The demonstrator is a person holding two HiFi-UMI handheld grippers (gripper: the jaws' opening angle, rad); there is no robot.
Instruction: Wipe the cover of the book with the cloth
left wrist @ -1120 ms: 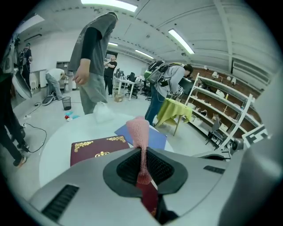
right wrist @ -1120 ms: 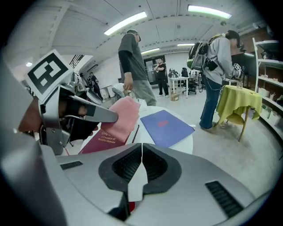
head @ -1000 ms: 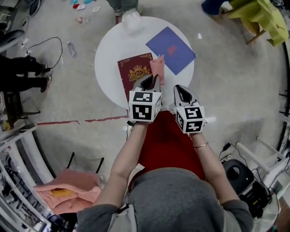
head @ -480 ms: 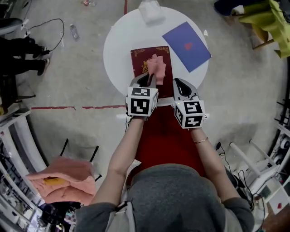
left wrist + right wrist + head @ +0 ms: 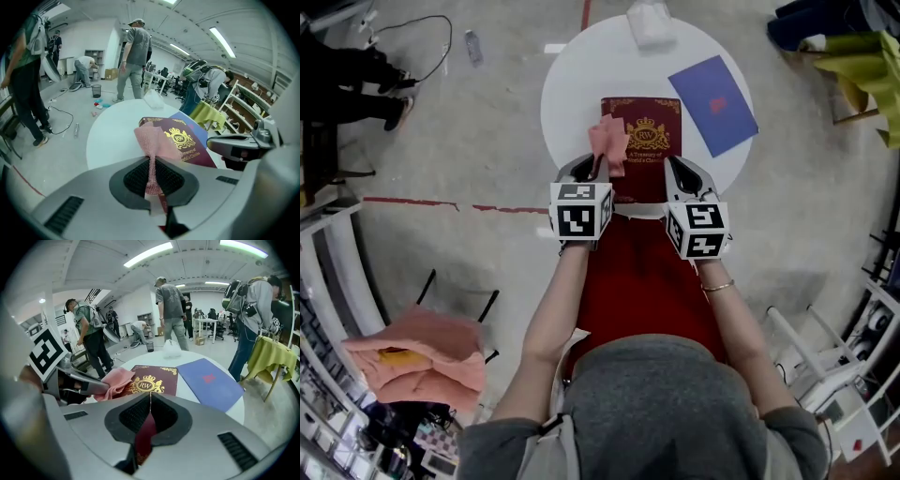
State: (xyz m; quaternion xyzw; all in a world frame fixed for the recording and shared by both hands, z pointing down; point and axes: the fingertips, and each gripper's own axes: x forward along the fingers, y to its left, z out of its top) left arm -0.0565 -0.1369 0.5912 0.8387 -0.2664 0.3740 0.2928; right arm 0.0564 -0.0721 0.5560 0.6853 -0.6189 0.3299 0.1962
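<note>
L tool [image 5: 598, 165] pinching cloth [image 5: 609, 144] on book [image 5: 651, 141]; R tool [image 5: 676, 166] clamped on book edge.
Pink cloth nipped btwn L tool jaws, draped over maroon cover's left part. R tool jaws pressed onto book's near edge. Book flat on round white counter [image 5: 572, 94], blue folder [image 5: 713, 103] just beside it, on the right.

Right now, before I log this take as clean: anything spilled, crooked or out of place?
On the table nothing stands out: the red book sits straight, cloth on its cover. Only a bottle lies loose on the floor beyond.
</note>
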